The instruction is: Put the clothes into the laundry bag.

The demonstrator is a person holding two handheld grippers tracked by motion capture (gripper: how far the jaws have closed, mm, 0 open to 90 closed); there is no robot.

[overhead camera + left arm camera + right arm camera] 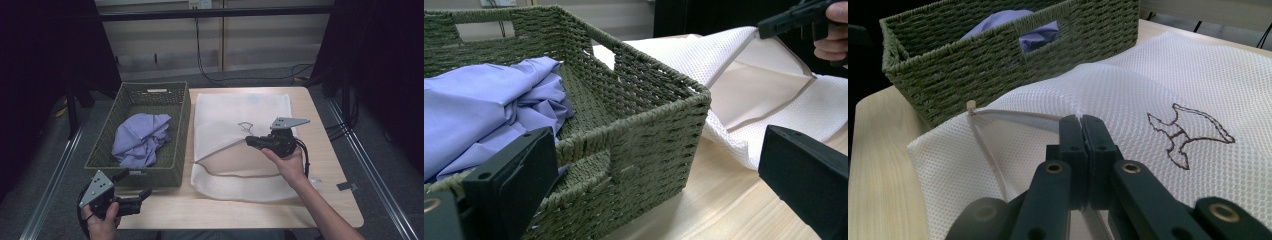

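At the near edge of the pale wooden table [330, 150], the left gripper [131, 196] is hovering with its jaws spread wide and nothing between them, pointing at the near right corner of the basket [172, 170]. In the left gripper view the two black blocky jaws are framing that corner without touching it.

Farther in, the right gripper [251, 141] is pinching the upper edge of the white mesh bag [240, 107] at its opening, its jaws pressed tight together on the fabric and lifting it into a flap. The bag is lying flat on the table just right of the basket; its weave is fine and dimpled, with a dark outline drawing [1189, 132] stitched on it and a zipper [985, 145] along the opening.

The basket is rectangular, woven of thick green cord, with cut-out handles. A crumpled lilac cloth [141, 139], smooth and soft-folded, is lying inside.
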